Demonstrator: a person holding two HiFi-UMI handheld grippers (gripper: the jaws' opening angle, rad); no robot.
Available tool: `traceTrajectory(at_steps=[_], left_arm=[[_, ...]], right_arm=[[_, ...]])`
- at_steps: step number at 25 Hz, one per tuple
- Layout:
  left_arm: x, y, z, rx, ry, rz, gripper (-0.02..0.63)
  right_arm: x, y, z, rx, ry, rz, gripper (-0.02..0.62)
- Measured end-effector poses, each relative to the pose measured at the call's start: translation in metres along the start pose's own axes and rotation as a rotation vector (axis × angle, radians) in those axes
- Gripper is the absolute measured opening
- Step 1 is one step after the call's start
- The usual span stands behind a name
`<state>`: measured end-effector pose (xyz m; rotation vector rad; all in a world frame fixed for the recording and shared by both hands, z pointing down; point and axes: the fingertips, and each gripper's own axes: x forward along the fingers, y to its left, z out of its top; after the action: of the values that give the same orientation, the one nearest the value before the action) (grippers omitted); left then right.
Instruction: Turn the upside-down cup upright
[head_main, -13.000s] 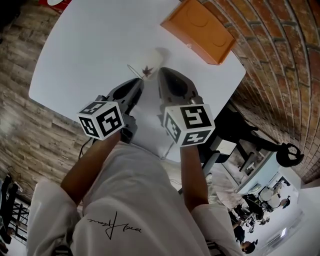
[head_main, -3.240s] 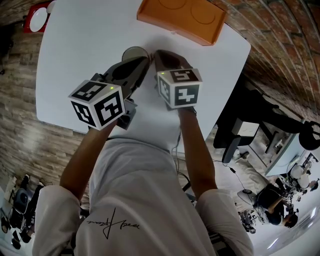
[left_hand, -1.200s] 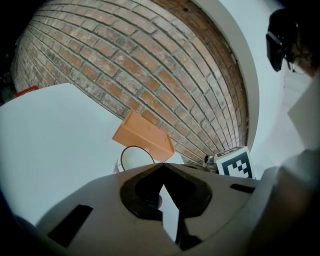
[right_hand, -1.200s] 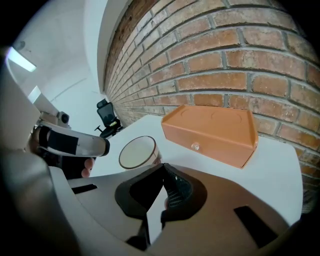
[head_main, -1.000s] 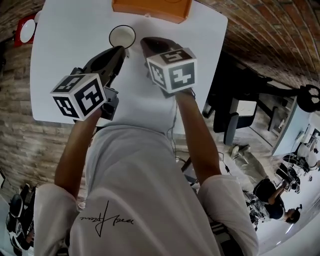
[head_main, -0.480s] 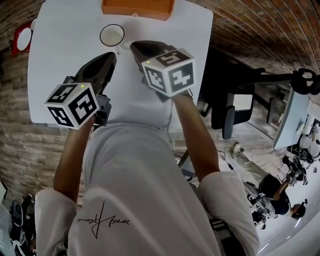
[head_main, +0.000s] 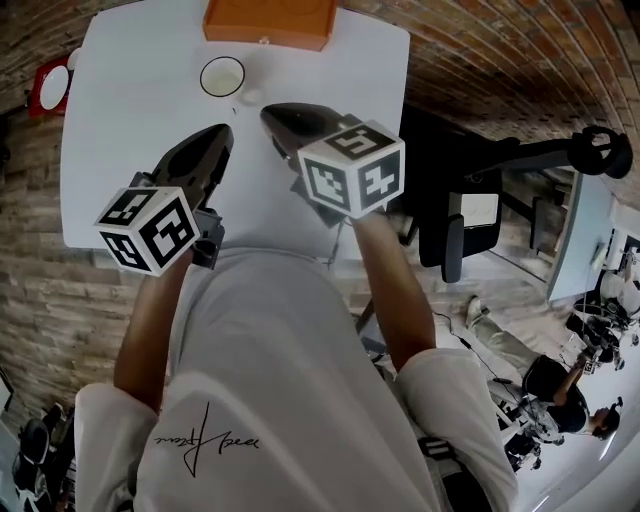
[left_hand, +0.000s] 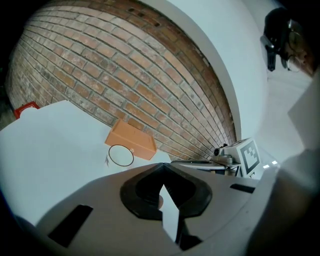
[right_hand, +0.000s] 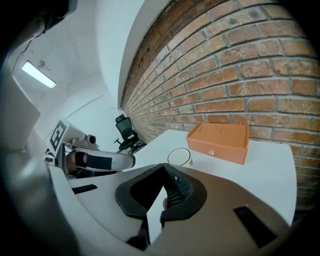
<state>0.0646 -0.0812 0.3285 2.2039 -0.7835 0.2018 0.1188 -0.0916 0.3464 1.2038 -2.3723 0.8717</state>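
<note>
The cup (head_main: 222, 76) stands upright on the white table (head_main: 130, 130), its dark-rimmed mouth facing up, just in front of the orange box (head_main: 270, 18). The left gripper view shows the cup (left_hand: 121, 155) ahead and to the left; the right gripper view has the cup (right_hand: 179, 157) just past the jaw tips. My left gripper (head_main: 222, 130) hovers a short way nearer than the cup, shut and holding nothing. Beside it my right gripper (head_main: 268, 112) is also shut and bare, to the right of the cup. Neither touches the cup.
The orange box (left_hand: 131, 141) lies against the brick wall at the table's far edge. A red object (head_main: 50, 88) sits off the table's left side. To the right of the table stand an office chair (head_main: 450, 235) and desks.
The cup lay tipped between the grippers at first and now stands upright alone. In the last second both grippers have drawn back from it toward the person.
</note>
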Motion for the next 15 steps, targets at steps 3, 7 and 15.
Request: traceTrajectory(at_steps=[3,7,15], left_arm=[[-0.005,-0.003,-0.004,-0.003,-0.008,0.005,0.008],[-0.013,-0.012,-0.008,0.002,-0.017,-0.003,0.006],[-0.04,-0.024,-0.012,0.002,-0.062,-0.014,0.007]], right_arm=[[-0.012,0.008,0.0,0.0,-0.022,0.003,0.018],[-0.028,0.023,0.0,-0.003,-0.062,0.003,0.018],[-0.047,0.054,-0.005,-0.028,-0.109,-0.011,0.018]])
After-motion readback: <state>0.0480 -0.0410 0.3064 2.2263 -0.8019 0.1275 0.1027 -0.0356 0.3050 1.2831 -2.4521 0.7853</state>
